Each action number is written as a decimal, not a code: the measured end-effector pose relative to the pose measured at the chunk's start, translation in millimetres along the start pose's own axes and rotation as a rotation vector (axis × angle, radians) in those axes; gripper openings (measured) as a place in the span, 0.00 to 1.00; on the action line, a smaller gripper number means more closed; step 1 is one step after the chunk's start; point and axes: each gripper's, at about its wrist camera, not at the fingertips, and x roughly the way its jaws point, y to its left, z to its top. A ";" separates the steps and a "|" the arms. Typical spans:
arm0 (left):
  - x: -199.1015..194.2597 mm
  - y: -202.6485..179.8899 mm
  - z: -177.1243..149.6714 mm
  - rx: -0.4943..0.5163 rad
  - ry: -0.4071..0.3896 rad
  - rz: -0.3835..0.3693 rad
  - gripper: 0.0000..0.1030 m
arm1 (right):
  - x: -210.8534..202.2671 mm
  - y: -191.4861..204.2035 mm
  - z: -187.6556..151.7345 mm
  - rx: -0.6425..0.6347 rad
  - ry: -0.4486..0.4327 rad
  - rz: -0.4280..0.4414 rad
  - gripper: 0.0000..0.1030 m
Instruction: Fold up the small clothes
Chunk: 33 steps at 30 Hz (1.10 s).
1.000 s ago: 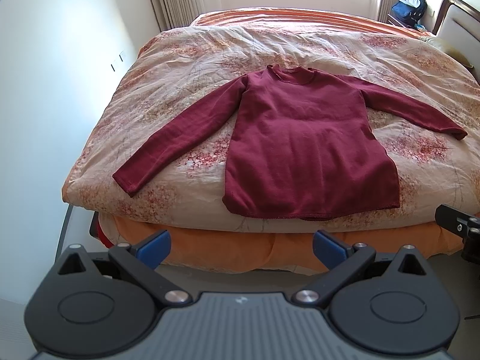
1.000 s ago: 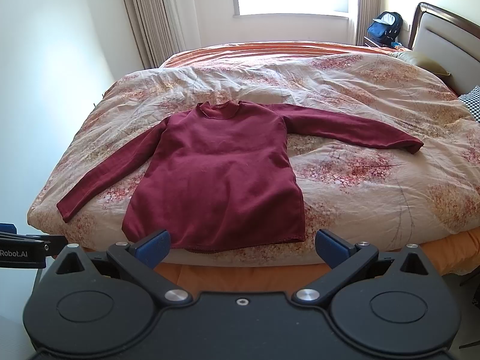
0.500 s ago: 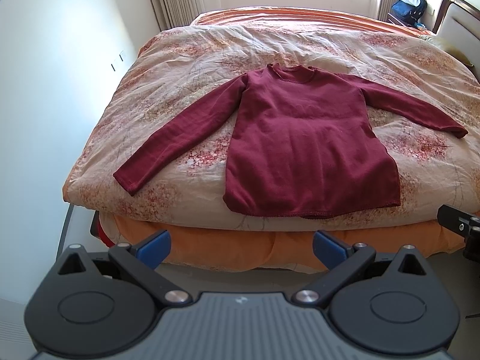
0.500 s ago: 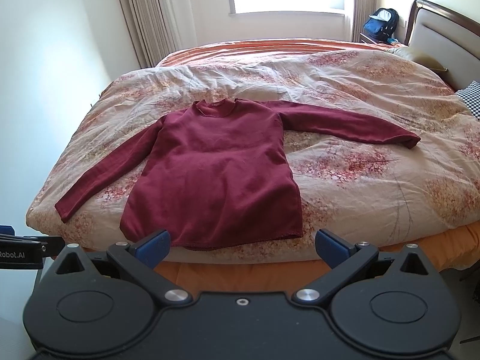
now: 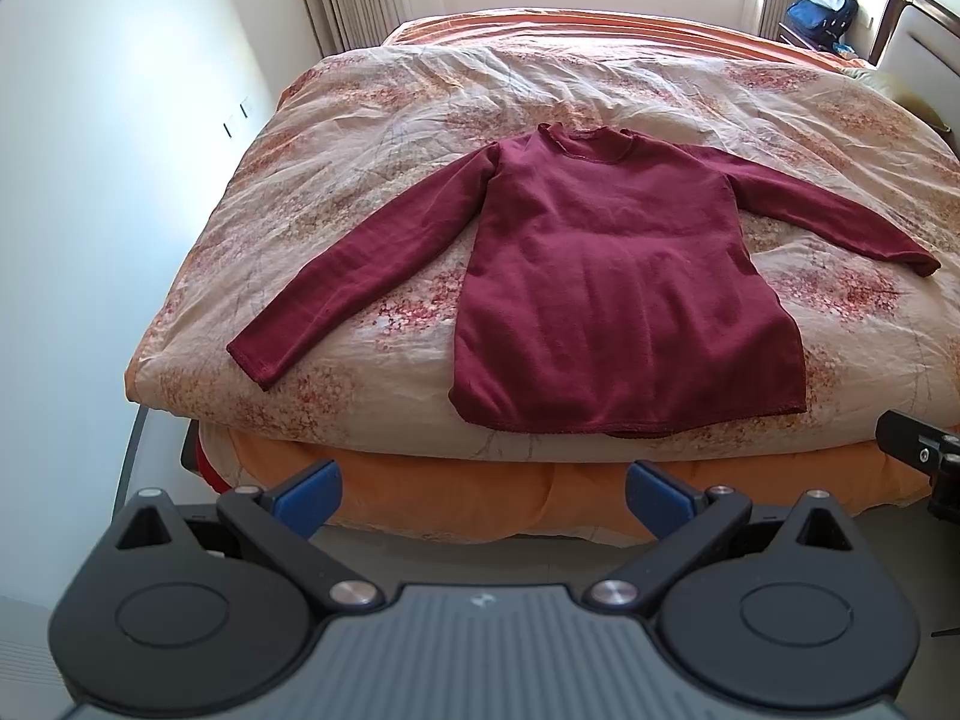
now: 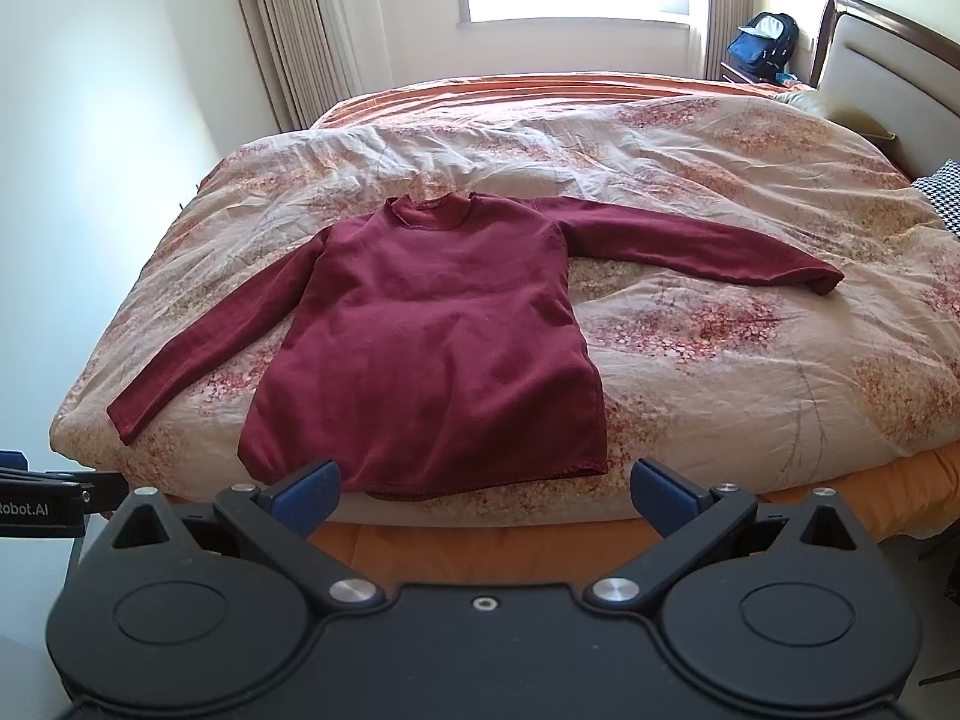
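Matt maroon knit sweater (image 5: 606,276) on a crinkled floral cloth quilt (image 5: 372,120); headboard (image 6: 888,78) glossy wood

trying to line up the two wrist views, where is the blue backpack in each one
Left wrist view: the blue backpack sits at the far top right, beside the headboard.
Right wrist view: the backpack is again upper right, just right of the window, in front of the headboard.
Shared landmark: the dark red sweater lies spread flat on the bed, right of centre in the left view, left of centre in the right view.
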 end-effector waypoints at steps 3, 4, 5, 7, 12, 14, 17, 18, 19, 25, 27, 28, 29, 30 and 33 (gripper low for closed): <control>0.9 -0.8 0.7 0.001 0.002 0.001 1.00 | 0.7 0.5 0.2 0.000 0.000 0.000 1.00; 1.5 -1.0 1.3 0.001 0.003 0.001 1.00 | 0.9 0.4 0.2 0.000 0.001 -0.001 1.00; 2.3 0.2 1.0 0.001 0.005 0.001 1.00 | 1.1 0.8 0.3 0.000 0.000 -0.001 1.00; 4.7 0.9 3.2 0.003 0.010 0.003 1.00 | 1.6 0.2 0.0 0.000 0.002 -0.002 1.00; 7.7 2.7 5.3 0.005 0.015 0.003 1.00 | 6.4 4.2 -3.7 0.000 0.010 -0.011 1.00; 7.4 1.8 4.9 0.004 0.015 0.003 1.00 | 10.5 9.6 -2.1 0.000 0.016 -0.016 1.00; 11.0 4.0 5.9 0.011 0.021 0.002 1.00 | 12.7 13.3 0.7 -0.002 0.026 -0.023 1.00; 12.9 4.2 6.3 0.014 0.023 0.002 1.00 | 13.5 14.1 0.2 -0.003 0.029 -0.026 1.00; 14.3 5.5 7.4 0.017 0.027 0.002 1.00 | 13.5 14.5 0.9 -0.004 0.034 -0.030 1.00; 23.1 12.8 13.3 0.041 0.045 -0.003 1.00 | 18.2 24.4 2.7 0.004 0.055 -0.043 1.00; 26.3 16.2 15.9 0.050 0.048 -0.008 1.00 | 20.6 28.7 3.9 0.006 0.061 -0.049 1.00; 28.3 18.1 17.4 0.056 0.051 -0.012 1.00 | 21.8 31.0 4.4 0.008 0.065 -0.053 1.00; 30.3 19.5 18.8 0.061 0.053 -0.015 1.00 | 23.5 33.5 5.4 0.010 0.069 -0.056 1.00; 32.4 21.2 20.2 0.066 0.055 -0.018 1.00 | 24.8 35.5 5.8 0.013 0.070 -0.060 1.00; 40.3 26.3 26.8 0.086 0.063 -0.034 1.00 | 29.3 40.5 8.4 0.030 0.065 -0.065 1.00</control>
